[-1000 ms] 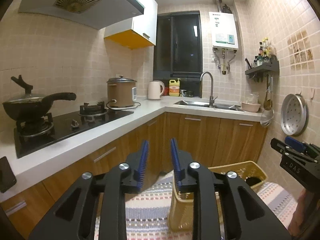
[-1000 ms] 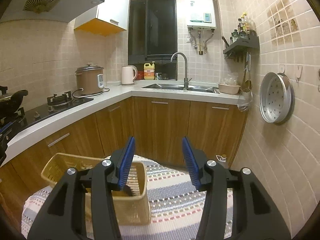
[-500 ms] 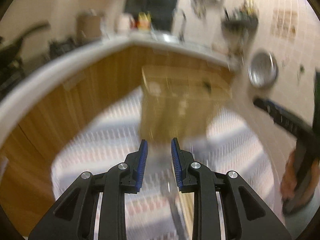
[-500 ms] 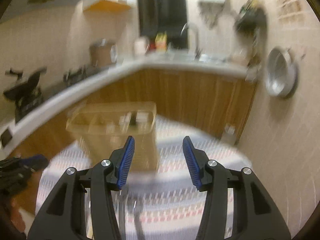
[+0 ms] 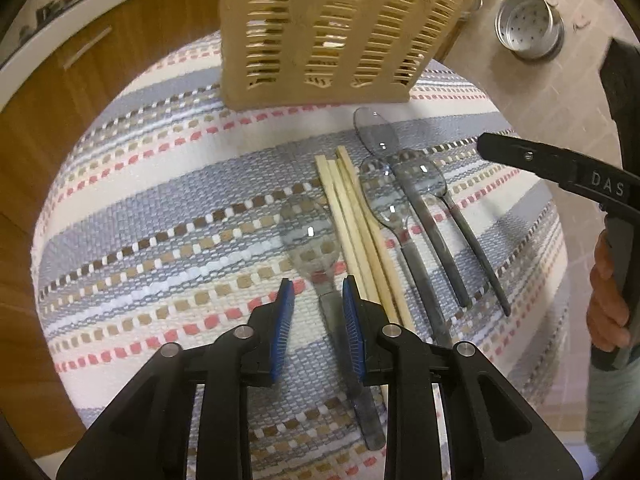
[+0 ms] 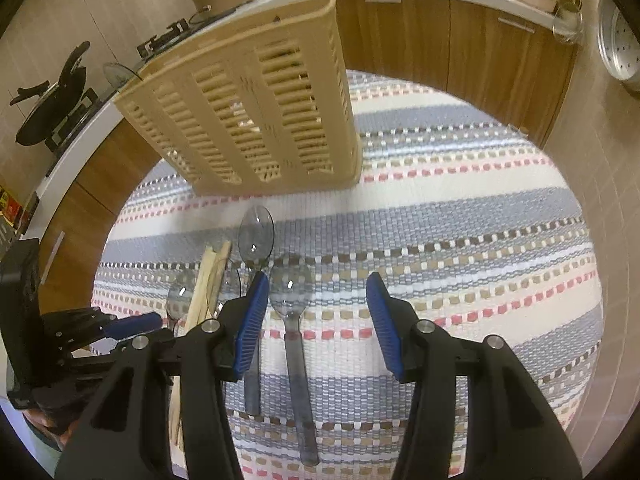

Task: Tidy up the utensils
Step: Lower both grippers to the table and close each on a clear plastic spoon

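- The utensils lie side by side on a striped cloth that covers the table, all with their handles toward the person — that way each handle is easy to reach.
- The tan basket with slots in its sides stands at the far edge of the cloth, just past the spoon bowls. It is probably where the utensils will go, so it waits close by.
- The left gripper points down over the clear spoon at the left end of the row. Its blue pads stand a little apart, one on each side of the spoon's handle. They are not pressing on it, so it holds nothing yet.
- The wooden chopsticks lie in a bunch just right of that spoon, very near the left gripper's right pad — it might bump them.
- The right gripper hangs over the spoon at the right end. Its jaws have just been opening and now stand wide, with the handle between them but closer to the left pad. Nothing is held.
- Each gripper has taken one end of the row, so they stay out of each other's way.
- More clear spoons lie in the middle, for later.
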